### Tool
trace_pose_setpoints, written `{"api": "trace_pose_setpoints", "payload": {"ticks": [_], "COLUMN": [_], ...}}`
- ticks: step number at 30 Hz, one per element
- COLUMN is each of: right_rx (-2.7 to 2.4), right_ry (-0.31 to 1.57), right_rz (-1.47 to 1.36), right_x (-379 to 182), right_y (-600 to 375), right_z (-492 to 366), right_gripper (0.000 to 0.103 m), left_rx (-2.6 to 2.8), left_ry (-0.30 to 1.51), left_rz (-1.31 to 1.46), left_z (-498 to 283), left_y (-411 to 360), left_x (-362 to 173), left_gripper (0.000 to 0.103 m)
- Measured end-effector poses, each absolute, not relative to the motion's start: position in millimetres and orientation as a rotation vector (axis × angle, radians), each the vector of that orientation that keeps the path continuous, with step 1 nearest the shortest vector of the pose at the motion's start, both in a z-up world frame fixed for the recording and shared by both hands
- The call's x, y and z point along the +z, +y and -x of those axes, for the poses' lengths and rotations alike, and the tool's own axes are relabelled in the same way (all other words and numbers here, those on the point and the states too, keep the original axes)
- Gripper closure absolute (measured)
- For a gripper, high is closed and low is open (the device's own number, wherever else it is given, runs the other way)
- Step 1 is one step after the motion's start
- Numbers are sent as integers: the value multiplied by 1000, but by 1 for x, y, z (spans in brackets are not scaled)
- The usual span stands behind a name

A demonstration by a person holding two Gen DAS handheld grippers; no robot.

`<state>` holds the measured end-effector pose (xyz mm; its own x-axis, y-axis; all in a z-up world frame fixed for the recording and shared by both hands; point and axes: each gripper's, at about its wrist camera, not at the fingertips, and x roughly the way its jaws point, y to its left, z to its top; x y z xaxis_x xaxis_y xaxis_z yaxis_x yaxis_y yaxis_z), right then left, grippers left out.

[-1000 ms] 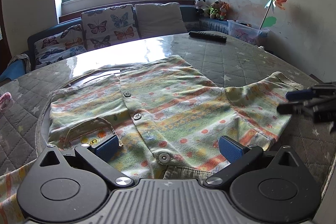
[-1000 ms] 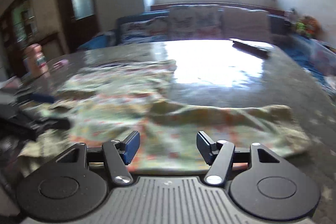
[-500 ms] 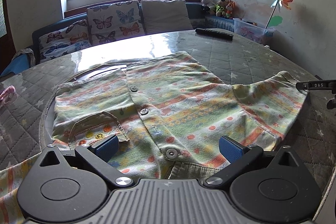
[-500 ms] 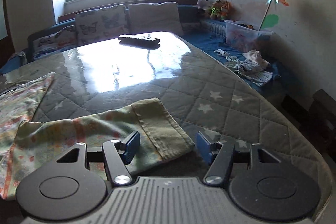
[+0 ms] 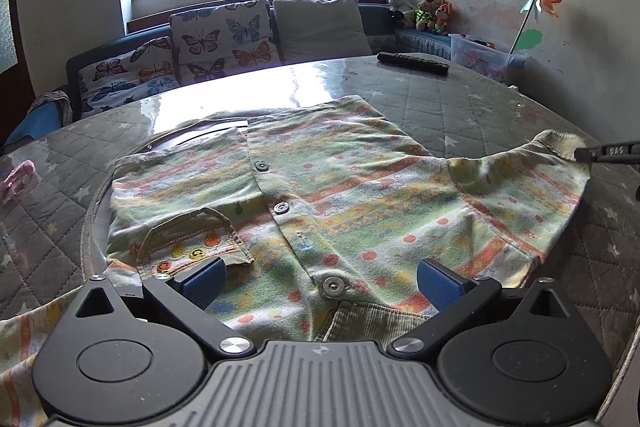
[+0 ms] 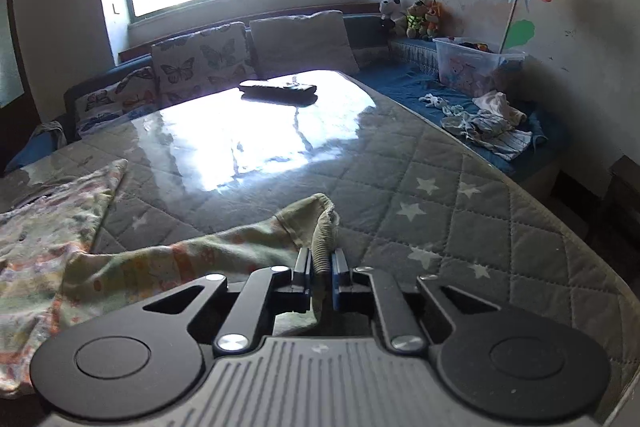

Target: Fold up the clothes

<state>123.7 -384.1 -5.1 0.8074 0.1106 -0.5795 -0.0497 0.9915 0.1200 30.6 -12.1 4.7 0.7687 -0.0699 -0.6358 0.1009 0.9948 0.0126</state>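
Note:
A small striped and dotted shirt (image 5: 328, 195) with snap buttons lies spread front-up on the quilted table (image 5: 480, 107). Its chest pocket (image 5: 192, 239) sits at the near left. My left gripper (image 5: 320, 277) hovers open over the collar end, blue pads on either side of the lowest snap, holding nothing. My right gripper (image 6: 320, 269) is shut on the ribbed cuff of the right sleeve (image 6: 316, 223), which is lifted a little off the table. In the left wrist view that sleeve cuff (image 5: 560, 143) meets the right gripper's black tip at the right edge.
A black remote (image 5: 414, 63) lies at the table's far side. Behind the table runs a bench with butterfly cushions (image 5: 224, 39), plush toys (image 5: 424, 11) and a plastic box (image 5: 484, 57). Loose clothes (image 6: 484, 125) lie on the bench to the right. A pink item (image 5: 18, 175) sits at far left.
My right gripper has closed on the sleeve cuff and raised it slightly; half a second ago it stood open over it. The left gripper has barely moved.

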Motion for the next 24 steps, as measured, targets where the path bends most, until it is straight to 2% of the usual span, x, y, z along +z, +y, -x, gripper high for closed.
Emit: {"api": "trace_pose_setpoints", "payload": {"ticks": [13,24], "right_rx": [585,879], "right_ry": [465,502], "right_rz": [-109,-26], "right_x": [89,93], "right_y": [-276,-167], "right_z": [-98,-86], "right_gripper": [95,95], "left_rx": [-34,36], "left_ry": [656,629], "left_rz": [-3,47], "left_z": [-13,7], "left_y": [12,45], "left_x": [8,9], "left_gripper": [0,0]}}
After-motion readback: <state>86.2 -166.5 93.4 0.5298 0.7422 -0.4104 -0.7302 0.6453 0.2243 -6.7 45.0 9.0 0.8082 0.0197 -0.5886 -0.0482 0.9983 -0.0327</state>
